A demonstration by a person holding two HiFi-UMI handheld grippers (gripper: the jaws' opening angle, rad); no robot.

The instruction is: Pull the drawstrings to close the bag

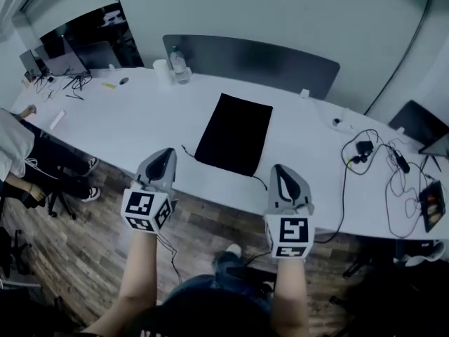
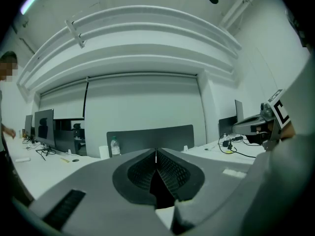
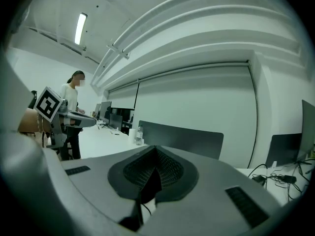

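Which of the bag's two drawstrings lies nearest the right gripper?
The drawstring at the black bag's near right corner, curling toward the right gripper; the other cord leaves the near left corner.

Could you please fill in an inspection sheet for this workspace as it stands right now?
Surface: long white table, bare around the bag.
Job's things: black drawstring bag lies flat mid-table; its drawstrings trail from the near corners, neither held.
Clutter: water bottle and white cylinder at the far edge; dark device at the right.
Grippers: left gripper and right gripper both shut and empty, at the near edge, apart from the bag.
Cables: black tangle on the table's right end.
Surroundings: grey divider panel behind the table; a person at left; wood-look floor.
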